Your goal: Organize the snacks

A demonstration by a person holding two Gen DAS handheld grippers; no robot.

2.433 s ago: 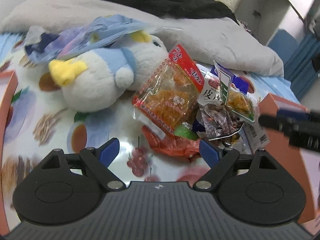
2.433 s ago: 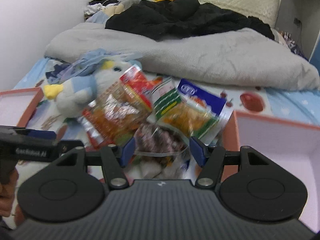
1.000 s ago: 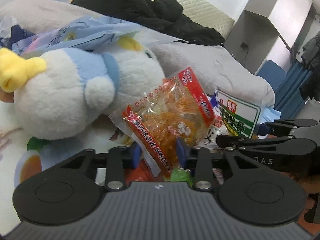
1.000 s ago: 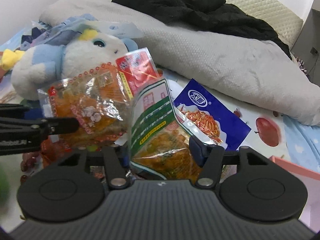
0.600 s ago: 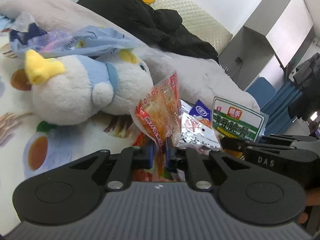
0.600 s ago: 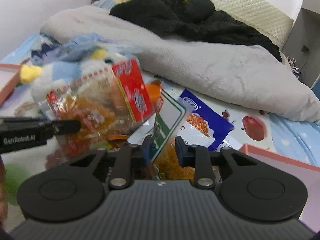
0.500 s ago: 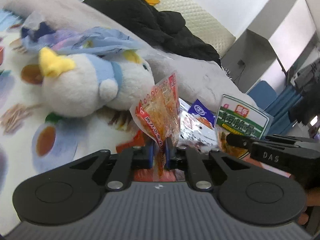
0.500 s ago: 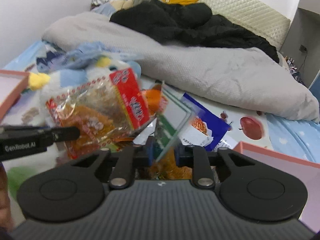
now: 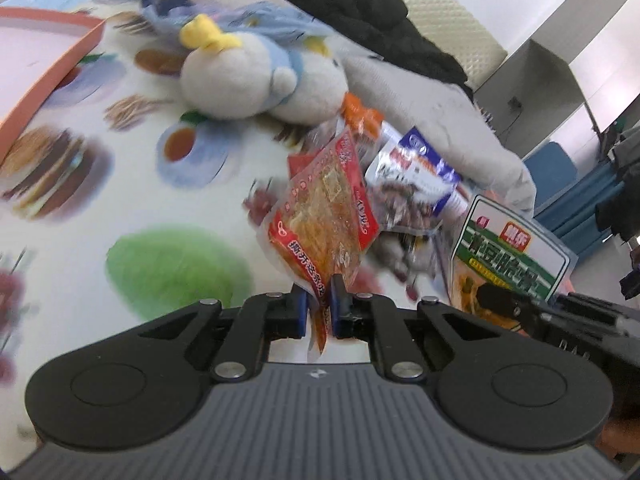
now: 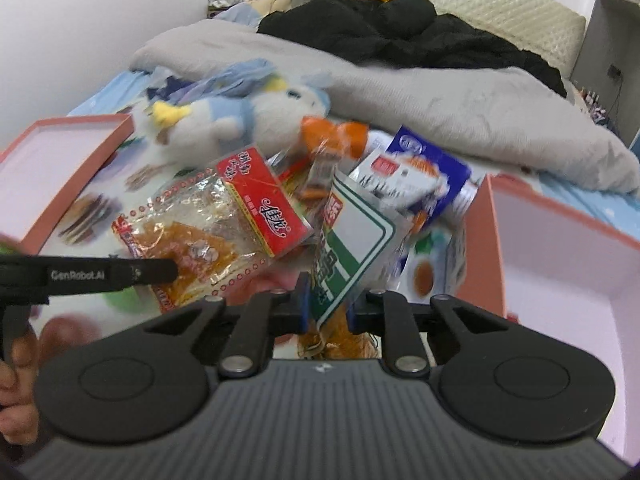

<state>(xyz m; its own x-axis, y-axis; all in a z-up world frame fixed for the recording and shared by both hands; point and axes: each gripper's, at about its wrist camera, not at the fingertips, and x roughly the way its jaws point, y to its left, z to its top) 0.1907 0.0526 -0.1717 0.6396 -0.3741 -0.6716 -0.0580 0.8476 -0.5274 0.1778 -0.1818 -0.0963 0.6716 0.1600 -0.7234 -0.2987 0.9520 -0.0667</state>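
Packets are leaving the pile: my left gripper [image 9: 319, 304] is now pinching the red packet [image 9: 324, 224], my right gripper [image 10: 327, 306] the green packet [image 10: 352, 248], both lifted, probably heading for the pink boxes [image 10: 560, 248].

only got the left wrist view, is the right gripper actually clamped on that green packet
observer: yes, the right wrist view shows both fingers of the right gripper pressed on the green packet, near its lower end.
operator: any box that side
observer: a pink box stands open just right of the snack pile.
operator: my red packet ok
observer: seen side-on, the left gripper pinches the red packet at its clear lower part, red label end up.
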